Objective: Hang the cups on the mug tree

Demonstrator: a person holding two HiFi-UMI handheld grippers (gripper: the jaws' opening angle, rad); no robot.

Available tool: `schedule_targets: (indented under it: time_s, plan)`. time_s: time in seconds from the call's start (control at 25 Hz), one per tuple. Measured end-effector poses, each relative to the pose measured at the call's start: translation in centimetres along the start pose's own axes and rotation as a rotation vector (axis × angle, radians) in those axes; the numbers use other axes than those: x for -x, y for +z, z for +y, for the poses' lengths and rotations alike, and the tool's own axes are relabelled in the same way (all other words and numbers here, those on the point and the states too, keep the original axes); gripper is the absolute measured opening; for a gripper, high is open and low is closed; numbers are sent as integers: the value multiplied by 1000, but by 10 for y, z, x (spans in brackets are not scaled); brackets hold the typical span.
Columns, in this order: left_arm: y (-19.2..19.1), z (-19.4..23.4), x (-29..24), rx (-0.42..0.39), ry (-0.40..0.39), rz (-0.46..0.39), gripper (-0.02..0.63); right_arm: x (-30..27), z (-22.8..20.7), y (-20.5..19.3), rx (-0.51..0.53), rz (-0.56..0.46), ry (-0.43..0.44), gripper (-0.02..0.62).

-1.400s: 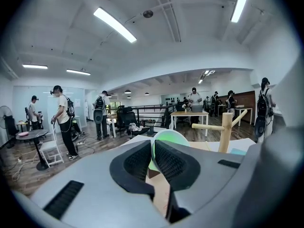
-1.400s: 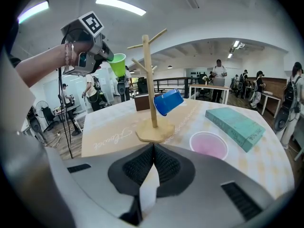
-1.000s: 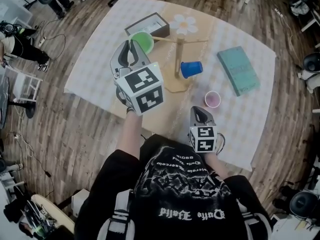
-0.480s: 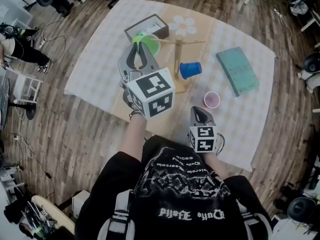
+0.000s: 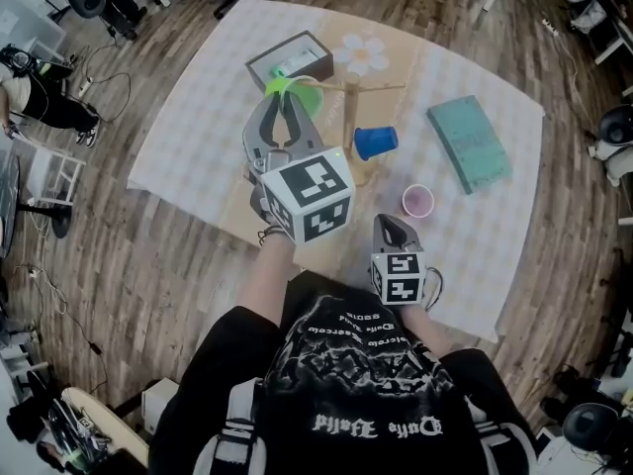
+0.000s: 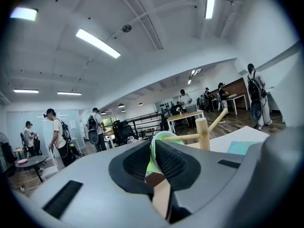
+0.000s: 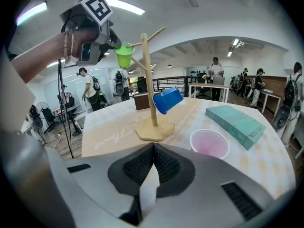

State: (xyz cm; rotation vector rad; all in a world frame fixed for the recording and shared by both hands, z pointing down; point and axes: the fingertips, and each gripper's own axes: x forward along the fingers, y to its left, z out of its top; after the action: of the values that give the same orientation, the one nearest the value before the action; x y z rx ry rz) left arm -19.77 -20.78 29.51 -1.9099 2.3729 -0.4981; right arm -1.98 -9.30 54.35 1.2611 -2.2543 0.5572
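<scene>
Counting one cup done, I saw the small blue plastic cup (image 5: 376, 142) hanging on the wooden mug tree (image 5: 352, 107), my left gripper (image 5: 285, 102) pinching the lime-green plastic cup (image 5: 300, 91) beside its top peg, the pink plastic cup (image 5: 418, 201) standing near its base, my right gripper (image 5: 392, 224) pressed together, empty.

The table (image 5: 188, 137) fills the upper middle of the head view, covered by a pale checked cloth. A tan runner (image 5: 396, 77) crosses it from top centre toward lower left, with a white flower (image 5: 365, 53) printed at its upper end. The mug tree (image 5: 349, 117) stands on the runner. A brown box (image 5: 290, 57) sits upper left of it. An upright pink cup (image 5: 418, 201) stands just right of the runner, and a teal book (image 5: 472, 142) lies flat further right.
</scene>
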Motion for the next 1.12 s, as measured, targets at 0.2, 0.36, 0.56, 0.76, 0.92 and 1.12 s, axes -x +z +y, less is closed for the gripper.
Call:
schedule_targets:
  time_s: [0.2, 0.36, 0.56, 0.76, 0.92, 1.12]
  plan:
    - [4, -7, 2, -42, 10, -20, 43, -2, 0, 0, 2, 0, 7, 9]
    - [3, -15, 3, -58, 5, -19, 43, -2, -1, -2, -2, 0, 7, 9]
    - [4, -22, 6, -66, 9, -31, 43, -2, -5, -4, -3, 1, 6, 9]
    - [-2, -31, 12, -75, 1, -35, 57, -1, -4, -2, -4, -5, 8, 9]
    - [-8, -37, 15, -69, -9, -29, 56, 1, -4, -3, 1, -4, 12, 9]
    - [-12, -45, 16, -53, -36, -17, 55, 3, -4, -1, 4, -5, 16, 9]
